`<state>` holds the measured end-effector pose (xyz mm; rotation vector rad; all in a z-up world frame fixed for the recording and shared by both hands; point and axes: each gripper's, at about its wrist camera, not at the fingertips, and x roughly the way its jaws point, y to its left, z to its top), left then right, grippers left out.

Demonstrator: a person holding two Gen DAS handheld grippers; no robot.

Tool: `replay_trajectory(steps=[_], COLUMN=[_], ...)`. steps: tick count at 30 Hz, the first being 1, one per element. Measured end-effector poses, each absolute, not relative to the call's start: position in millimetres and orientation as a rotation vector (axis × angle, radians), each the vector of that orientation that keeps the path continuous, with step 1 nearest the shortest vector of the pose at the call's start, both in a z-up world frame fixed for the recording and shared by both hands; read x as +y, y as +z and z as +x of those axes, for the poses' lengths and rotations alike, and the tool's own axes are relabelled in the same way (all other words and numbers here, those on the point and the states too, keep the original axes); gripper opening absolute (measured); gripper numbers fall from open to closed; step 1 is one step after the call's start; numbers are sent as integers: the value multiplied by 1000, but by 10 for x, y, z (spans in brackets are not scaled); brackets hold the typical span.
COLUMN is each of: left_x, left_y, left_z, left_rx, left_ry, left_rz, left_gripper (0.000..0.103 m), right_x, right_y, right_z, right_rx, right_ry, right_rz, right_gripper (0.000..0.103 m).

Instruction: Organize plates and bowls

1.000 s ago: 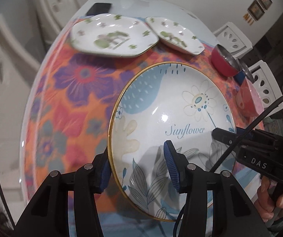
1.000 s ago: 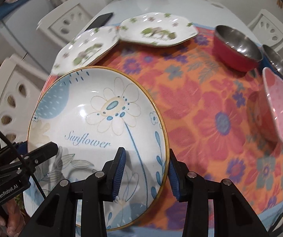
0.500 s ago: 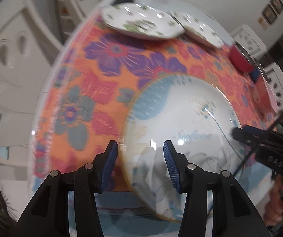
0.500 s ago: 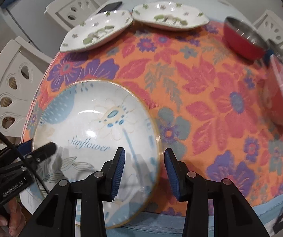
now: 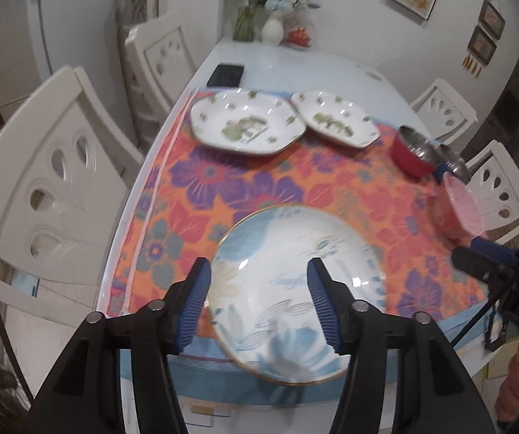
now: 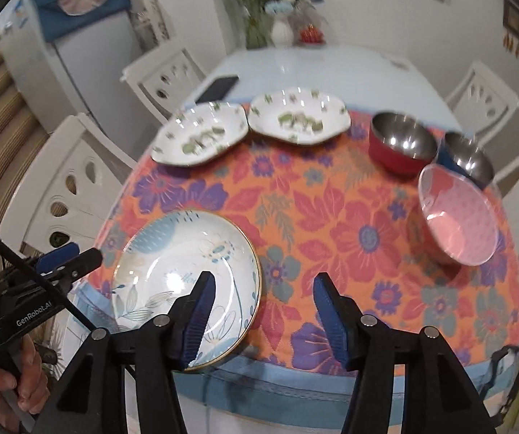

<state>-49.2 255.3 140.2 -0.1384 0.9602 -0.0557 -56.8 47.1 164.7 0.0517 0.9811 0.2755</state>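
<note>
Dining room, evening light: sunflower plate (image 5: 288, 282) lying flat at the near edge of the table (image 5: 295, 68), part of its rim overhanging the blue border of the floral cloth (image 6: 331, 209). Left gripper (image 5: 257, 302) spread wide above the plate's left side, clamped on nothing; right gripper (image 6: 263, 316) likewise wide apart above its right rim, holding nothing.

Glazed ceramic by the look of the shine: likely stiff, fairly heavy for its breadth, slick under rubber pads and breakable if dropped off that near edge. Best taken at the gold rim, one finger over and one under, probably from both sides at once given the width; overhanging stretch offering the easiest way under.

Further back, two white octagonal plates with green sprigs, left one (image 6: 201, 133) and right one (image 6: 299, 115), sitting side by side and almost touching, both without food. On the right side, red bowl (image 6: 400, 148) and blue bowl (image 6: 467, 161) with steel linings, close together, nothing inside either. Pink dotted bowl (image 6: 458, 217) just in front of them, tipped toward the camera, also bare inside. Dark phone (image 6: 217, 88) on the bare tabletop beyond the cloth; vase of flowers (image 6: 281, 30) at the far end.

Nothing stacked yet; sorting judged to be at an early stage.
</note>
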Motion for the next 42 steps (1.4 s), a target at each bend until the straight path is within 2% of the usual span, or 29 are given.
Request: replay_trajectory(steps=[7, 12, 15, 21, 29, 34, 38, 42], left_x=[2374, 2434, 2571, 2947, 3341, 3504, 3560, 3650], left_y=[1695, 1784, 1782, 1642, 1107, 790, 644, 519], left_z=[-463, -146, 164, 848, 1694, 2159, 2413, 2587], left_rx=[903, 898, 898, 941, 1037, 1086, 1086, 1080], left_ry=[-97, -120, -120, -131, -166, -177, -183, -187], left_rz=[-79, -55, -39, -55, -107, -169, -187, -231], left_gripper=[54, 54, 67, 67, 67, 64, 57, 48], right_x=[484, 591, 682, 940, 1068, 1116, 1251, 1349], right_y=[1725, 1761, 1761, 1587, 1086, 793, 616, 484], right_z=[-494, -120, 211, 923, 1609, 1900, 2055, 2162], right_rx=[988, 997, 1004, 1069, 1171, 1221, 1252, 1262], right_ry=[325, 355, 346, 311, 208, 171, 172, 173], right_rz=[120, 181, 225, 304, 392, 408, 351, 319], right_gripper=[56, 56, 57, 57, 57, 57, 56, 50])
